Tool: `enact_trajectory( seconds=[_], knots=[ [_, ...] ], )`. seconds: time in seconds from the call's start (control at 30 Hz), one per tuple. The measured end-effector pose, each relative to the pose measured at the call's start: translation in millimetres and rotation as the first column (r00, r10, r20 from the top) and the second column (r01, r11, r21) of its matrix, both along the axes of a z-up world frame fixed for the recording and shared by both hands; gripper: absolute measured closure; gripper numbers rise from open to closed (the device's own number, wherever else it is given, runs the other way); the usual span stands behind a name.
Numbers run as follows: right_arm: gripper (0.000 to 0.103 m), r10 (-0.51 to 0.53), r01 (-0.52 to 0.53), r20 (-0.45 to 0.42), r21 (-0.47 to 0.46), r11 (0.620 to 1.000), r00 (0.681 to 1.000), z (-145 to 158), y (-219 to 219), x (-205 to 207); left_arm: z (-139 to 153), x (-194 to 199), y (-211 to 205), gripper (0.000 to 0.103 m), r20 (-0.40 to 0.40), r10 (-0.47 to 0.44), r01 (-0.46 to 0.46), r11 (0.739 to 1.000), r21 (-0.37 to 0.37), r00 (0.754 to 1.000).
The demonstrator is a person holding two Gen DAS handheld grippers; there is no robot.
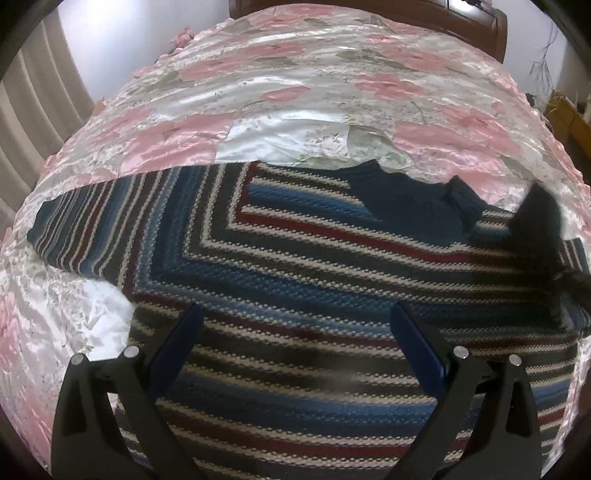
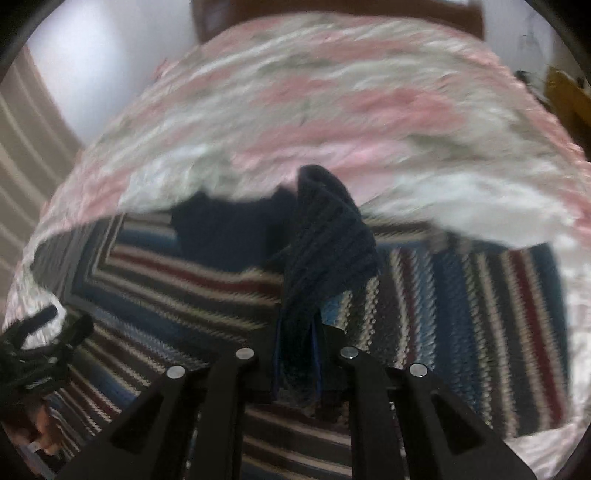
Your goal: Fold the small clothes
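A striped knit sweater (image 1: 332, 266) lies spread flat on a bed under a shiny quilt (image 1: 295, 74) of pink flowers on white; its bands run navy, blue, dark red and cream, and they meet in a chevron at the shoulder seam; one sleeve (image 1: 96, 229) stretches out to the left in the left wrist view, its navy end resting on the quilt; the navy collar (image 1: 413, 195) lies at the far edge of the sweater, toward the headboard (image 1: 369, 11).

The left gripper (image 1: 295, 332) hovers over the sweater's body with its jaws spread wide and nothing between them; its blue pads (image 1: 181, 343) stand well apart with striped knit showing in the gap; whether they touch the fabric I cannot tell.

The right gripper (image 2: 297, 354) has its jaws clenched on a navy ribbed cuff (image 2: 325, 236); the cuff rises bunched and upright out of the closed fingers, standing above the sweater's chest just beside the collar; the right wrist view is blurred, so finer folds are unclear.

At the right edge of the left wrist view a dark blurred shape, part of the right gripper or the raised cuff, stands over the sweater; at the lower left of the right wrist view the left gripper shows as a dark blur, with a hand (image 2: 44, 428) below it; a curtain (image 1: 37, 92) hangs at the far left.
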State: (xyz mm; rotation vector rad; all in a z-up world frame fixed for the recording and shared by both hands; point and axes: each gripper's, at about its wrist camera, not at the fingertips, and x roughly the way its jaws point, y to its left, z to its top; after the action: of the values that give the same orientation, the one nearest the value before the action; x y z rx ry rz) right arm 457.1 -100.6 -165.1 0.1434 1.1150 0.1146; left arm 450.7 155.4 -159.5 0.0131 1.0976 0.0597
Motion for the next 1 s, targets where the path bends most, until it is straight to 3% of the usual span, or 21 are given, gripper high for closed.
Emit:
enact_trajectory(
  seconds=[0.1,0.13,0.27,0.43,0.6,0.8,0.87,0.93,1.0],
  knots=[
    [0.075,0.033,-0.031,-0.075,0.039,0.999,0.997,-23.6,11.7,-0.2,-3.8,0.5,-1.3,0.003,-0.013,-0.003,0.003,1.0,-0.006,1.0],
    [0.065,0.044,-0.038,-0.086,0.073,0.997,0.995,-23.8,12.6,-5.4,-4.3,0.2,-1.7,0.003,-0.015,-0.004,0.004,1.0,-0.011,1.0],
    [0.045,0.031,-0.032,0.006,0.136,0.99,0.999,10.4,-9.2,-34.3,-5.8,-1.0,-16.0,0.003,-0.02,-0.037,0.036,0.998,-0.06,0.999],
    [0.044,-0.04,0.033,0.088,0.082,0.996,0.995,48.5,-58.6,-79.2,-21.8,1.9,-53.9,0.003,-0.071,-0.088,0.077,0.986,-0.151,0.994],
    [0.044,-0.062,0.058,0.078,0.053,0.997,0.995,49.9,-91.1,-111.2,-53.9,25.9,-100.8,0.003,-0.178,-0.112,0.064,0.964,-0.257,0.978],
    [0.044,-0.073,0.073,0.085,-0.003,0.997,0.994,42.0,-108.4,-129.5,-78.7,44.7,-127.9,0.004,-0.216,-0.074,0.024,0.975,-0.221,0.974],
    [0.044,-0.086,0.086,0.088,0.009,0.996,0.992,38.5,-113.8,-132.0,-76.1,45.9,-132.9,0.02,-0.197,-0.072,0.028,0.976,-0.217,0.978],
    [0.044,-0.104,0.102,0.088,0.021,0.995,0.991,34.7,-120.1,-132.3,-71.7,47.5,-136.5,0.053,-0.175,-0.077,0.037,0.975,-0.219,0.982],
    [0.044,-0.123,0.121,0.087,0.025,0.992,0.989,32.2,-124.5,-131.8,-68.4,50.5,-138.7,0.074,-0.167,-0.076,0.036,0.973,-0.229,0.983]
  ],
)
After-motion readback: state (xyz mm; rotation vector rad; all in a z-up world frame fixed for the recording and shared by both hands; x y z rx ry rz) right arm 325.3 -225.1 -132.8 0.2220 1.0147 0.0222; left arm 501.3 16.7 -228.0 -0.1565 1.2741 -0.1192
